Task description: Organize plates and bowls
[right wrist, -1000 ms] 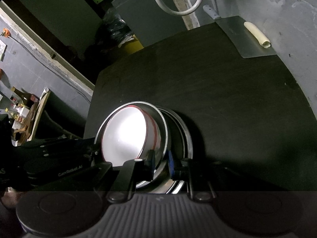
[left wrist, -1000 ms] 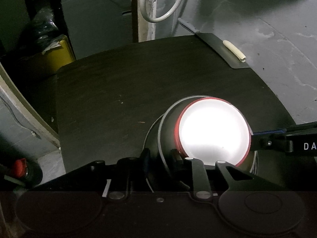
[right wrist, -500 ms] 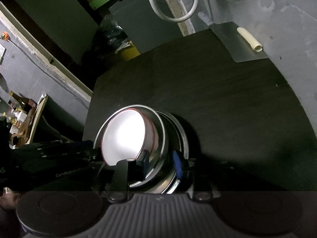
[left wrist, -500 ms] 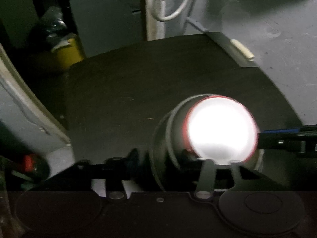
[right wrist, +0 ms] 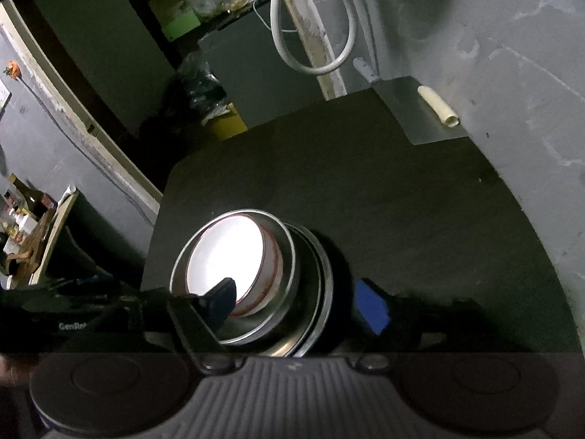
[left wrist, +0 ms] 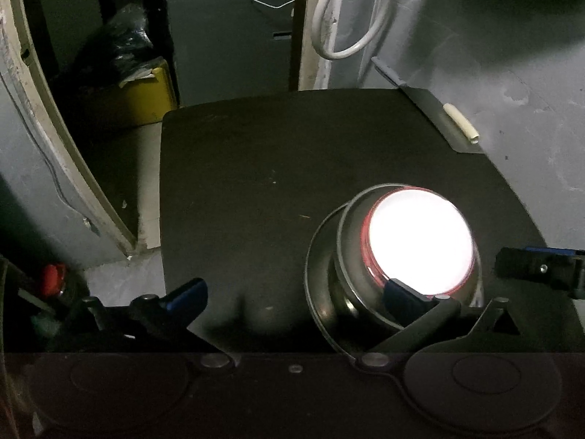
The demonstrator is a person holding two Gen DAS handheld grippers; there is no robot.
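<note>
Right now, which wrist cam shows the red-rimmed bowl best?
Right wrist: the red-rimmed bowl shows its side wall and how it nests in the steel bowl, though a finger covers its near edge. Left wrist has it overexposed, a white disc with a red rim.

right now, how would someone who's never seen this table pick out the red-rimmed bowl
Find the dark table; near its front right edge stands one stack of nested dishes. The red-rimmed bowl is the innermost piece, inside a steel bowl on a steel plate. It alone has a glaring white interior and a thin red rim; its neighbours are bare grey metal.
</note>
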